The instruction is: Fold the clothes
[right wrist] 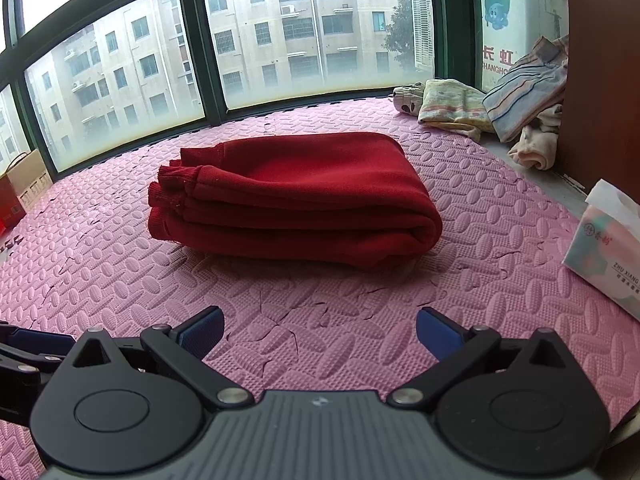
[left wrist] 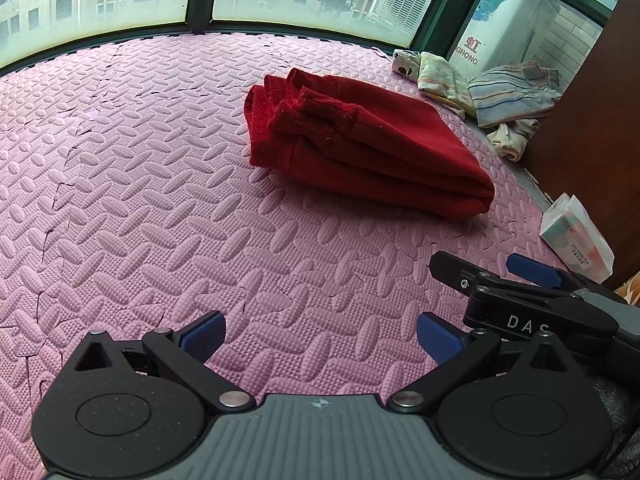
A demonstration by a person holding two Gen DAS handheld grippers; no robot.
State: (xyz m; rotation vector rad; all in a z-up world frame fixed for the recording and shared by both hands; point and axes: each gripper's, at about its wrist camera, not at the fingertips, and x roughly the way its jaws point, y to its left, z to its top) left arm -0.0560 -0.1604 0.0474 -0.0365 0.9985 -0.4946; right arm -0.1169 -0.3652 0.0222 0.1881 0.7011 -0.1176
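A red garment (left wrist: 360, 144) (right wrist: 296, 200) lies folded in a thick stack on the pink foam mat (left wrist: 160, 200) (right wrist: 100, 260), its cuffs and hem at the left end. My left gripper (left wrist: 320, 336) is open above bare mat, well short of the garment, with nothing between its blue pads. My right gripper (right wrist: 320, 334) is open too, in front of the stack and apart from it. In the left wrist view, the right gripper (left wrist: 480, 266) shows at the right edge, open. A part of the left gripper shows at the left edge of the right wrist view.
A pile of striped and pale clothes (left wrist: 500, 88) (right wrist: 512, 96) lies in the far right corner by a brown panel (left wrist: 592, 128). A tissue pack (left wrist: 576, 236) (right wrist: 604, 248) stands at the mat's right edge. A cardboard box (right wrist: 24, 184) sits far left. Windows (right wrist: 280, 28) line the back.
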